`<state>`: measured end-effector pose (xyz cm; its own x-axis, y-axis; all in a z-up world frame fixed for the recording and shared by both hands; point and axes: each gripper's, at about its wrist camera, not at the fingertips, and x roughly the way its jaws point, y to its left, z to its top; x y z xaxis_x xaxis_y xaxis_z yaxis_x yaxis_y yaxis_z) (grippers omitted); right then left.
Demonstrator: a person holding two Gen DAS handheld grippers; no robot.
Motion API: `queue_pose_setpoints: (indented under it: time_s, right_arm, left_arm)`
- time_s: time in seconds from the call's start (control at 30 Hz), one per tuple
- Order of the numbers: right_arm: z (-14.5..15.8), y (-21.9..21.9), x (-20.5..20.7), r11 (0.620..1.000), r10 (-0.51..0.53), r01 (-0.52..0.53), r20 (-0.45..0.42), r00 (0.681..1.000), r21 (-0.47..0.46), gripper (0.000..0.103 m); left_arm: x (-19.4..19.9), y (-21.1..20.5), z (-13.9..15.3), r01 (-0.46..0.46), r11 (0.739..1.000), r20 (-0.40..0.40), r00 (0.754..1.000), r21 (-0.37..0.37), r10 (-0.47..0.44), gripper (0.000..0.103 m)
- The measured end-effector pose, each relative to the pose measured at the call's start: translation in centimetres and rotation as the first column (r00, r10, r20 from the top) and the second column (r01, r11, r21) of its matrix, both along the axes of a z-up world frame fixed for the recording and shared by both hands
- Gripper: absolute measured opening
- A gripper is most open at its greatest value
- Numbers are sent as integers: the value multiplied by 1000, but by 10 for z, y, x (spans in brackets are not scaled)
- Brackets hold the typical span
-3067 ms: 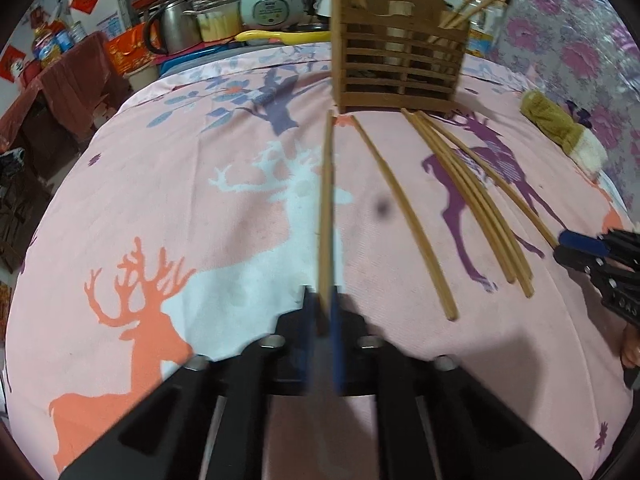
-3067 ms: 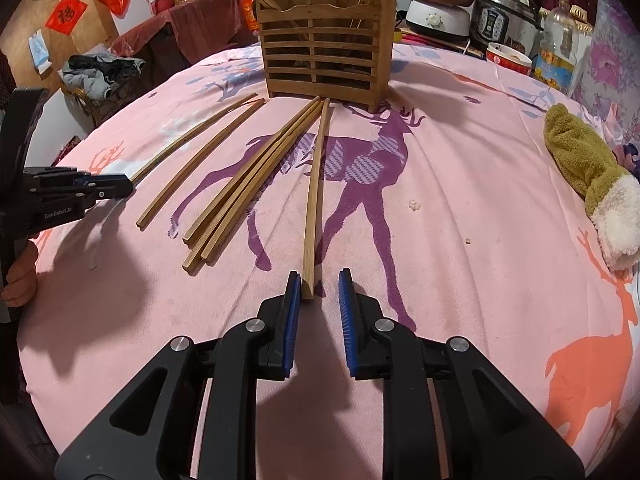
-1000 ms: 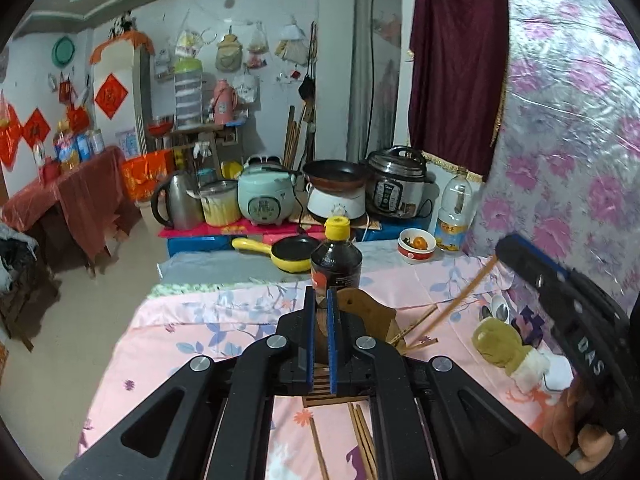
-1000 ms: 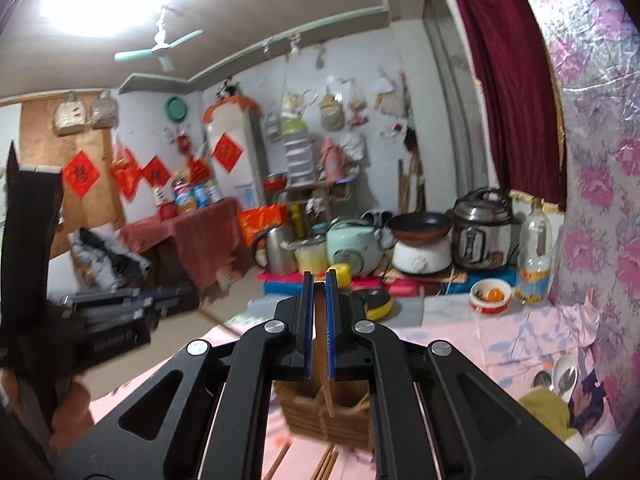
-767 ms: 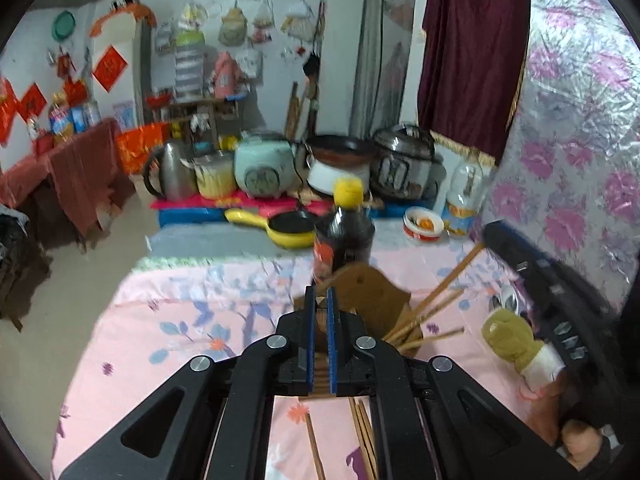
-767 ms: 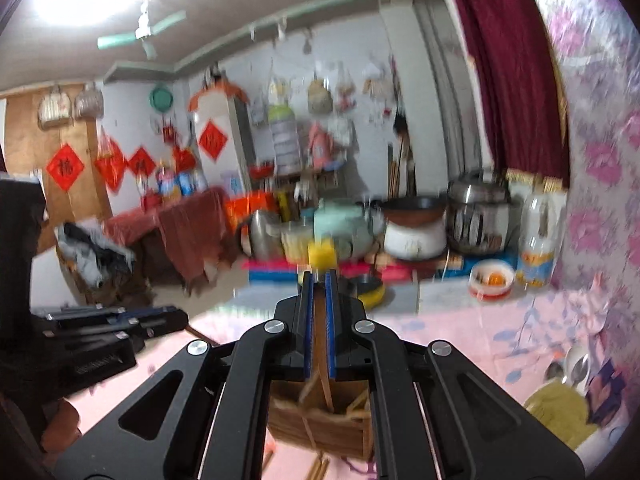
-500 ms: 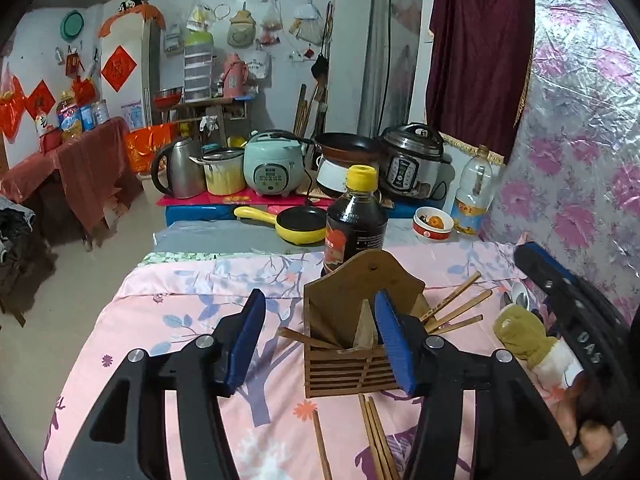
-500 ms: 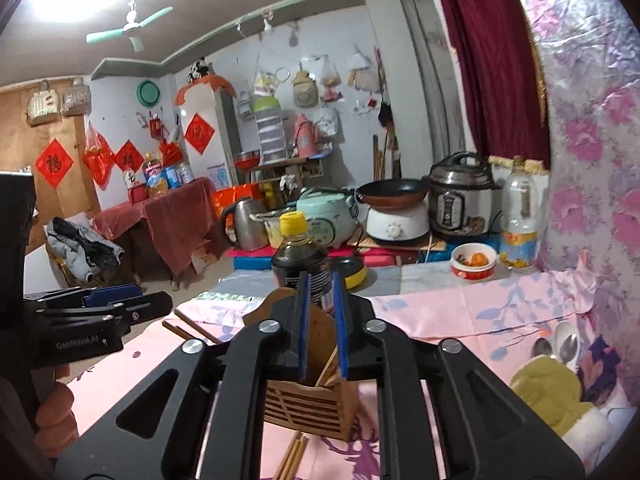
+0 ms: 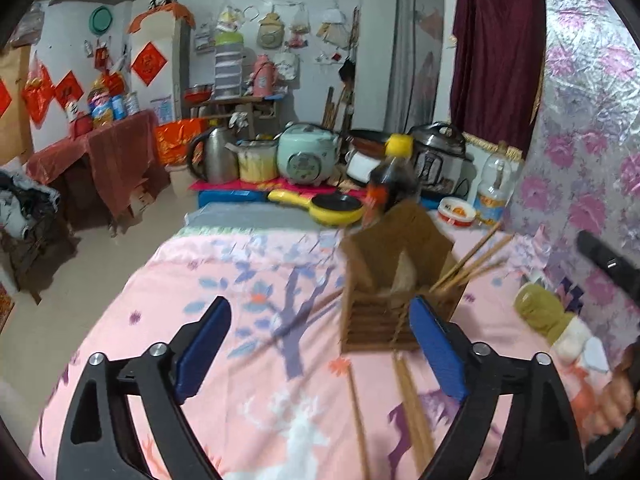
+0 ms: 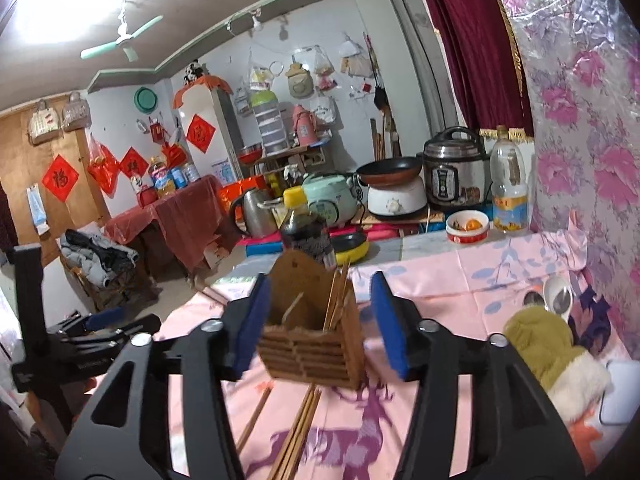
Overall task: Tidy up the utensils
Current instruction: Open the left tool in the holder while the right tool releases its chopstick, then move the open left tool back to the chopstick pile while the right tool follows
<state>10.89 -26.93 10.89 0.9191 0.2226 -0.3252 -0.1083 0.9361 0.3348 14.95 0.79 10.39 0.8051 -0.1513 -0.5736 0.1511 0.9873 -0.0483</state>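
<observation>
A slatted wooden holder [image 9: 384, 320] [image 10: 312, 348] stands on the pink deer-print cloth, with several chopsticks [image 9: 472, 264] [image 10: 338, 296] leaning in it. More chopsticks [image 9: 412, 408] [image 10: 296, 440] lie loose on the cloth in front of it. My left gripper [image 9: 320, 344] hovers before the holder, its jaws opening wide with nothing between them; a blurred stick [image 9: 308, 312] slants off the holder's left side. My right gripper [image 10: 320, 320] is also opening, empty, with the holder seen beyond its blue pads. Each gripper shows at the edge of the other's view.
A dark sauce bottle [image 10: 306, 236] stands just behind the holder. A green mitten [image 10: 548, 344] and spoons [image 10: 556, 292] lie at the right by the flowered wall. Cookers, a kettle and a yellow pan [image 9: 332, 212] crowd the low bench beyond the cloth's far edge.
Both grippers were shut on a chopstick held over the holder; now both are open and empty. Both views have dropped lower toward the table.
</observation>
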Motion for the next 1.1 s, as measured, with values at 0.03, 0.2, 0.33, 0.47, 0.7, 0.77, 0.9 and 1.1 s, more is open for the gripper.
queue_pose_setpoints:
  time_s: [0.03,0.2,0.33,0.47,0.7,0.77,0.9,1.1]
  right_arm:
    - [-3,2,-5,1000,4,-4,-4,1000,-8,63]
    - [-35,12,-41,998,-16,15,-22,1000,-68,82]
    - [-74,14,-53,993,-6,-7,-119,993,-115,82]
    - [-110,20,-52,992,50,-81,-282,958,-99,82]
    - [-144,70,-56,919,122,-264,-428,896,-291,82]
    - [-148,80,-57,896,140,-304,-445,885,-323,82]
    - [-148,87,-61,876,186,-356,-454,872,-325,82]
    - [-155,98,-59,852,200,-399,-493,847,-340,82]
  left_arm:
    - [-3,5,-9,-6,1000,-12,1000,-4,6,91]
    - [-8,24,-70,-52,997,-145,988,56,60,91]
    - [-11,28,-99,-68,993,-240,967,97,90,91]
    - [-19,22,-109,-44,992,-275,959,115,75,91]
    - [-21,3,-123,9,981,-318,947,192,54,96]
    - [-20,2,-124,4,980,-318,946,200,61,96]
    - [-18,7,-122,-19,981,-317,945,191,80,96]
    - [-15,8,-121,-26,983,-324,942,184,86,96]
